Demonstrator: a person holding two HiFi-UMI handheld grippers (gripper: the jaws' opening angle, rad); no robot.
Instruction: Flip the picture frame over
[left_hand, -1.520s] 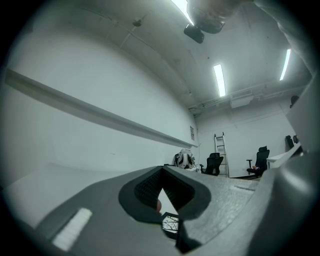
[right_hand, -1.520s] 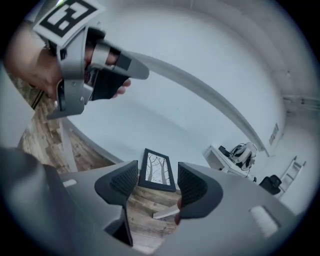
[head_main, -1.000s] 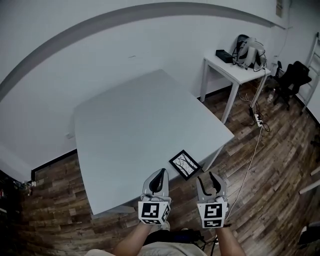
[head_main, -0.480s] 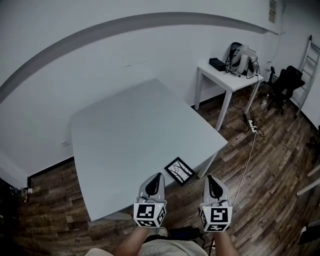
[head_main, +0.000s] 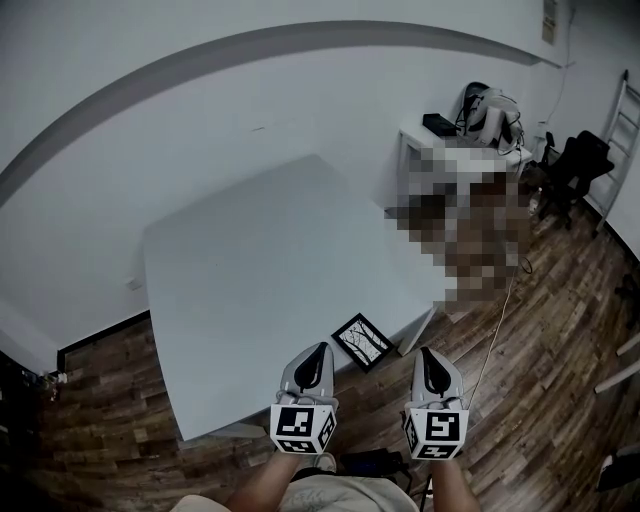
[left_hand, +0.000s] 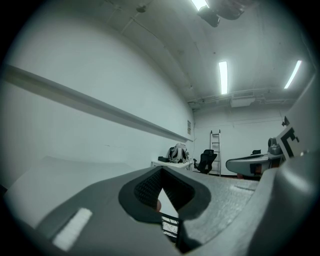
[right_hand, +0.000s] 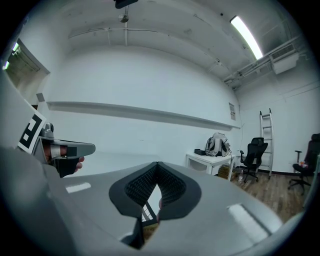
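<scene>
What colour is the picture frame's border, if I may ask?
The picture frame has a black border; head view.

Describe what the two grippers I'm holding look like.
The left gripper and right gripper look alike. Each has a smooth light grey shell tapering forward to two fingers lined with dark ribbed pads. Each carries a cube at its rear, with black-and-white square markers on its faces. The forearms behind them show no sleeves.
</scene>
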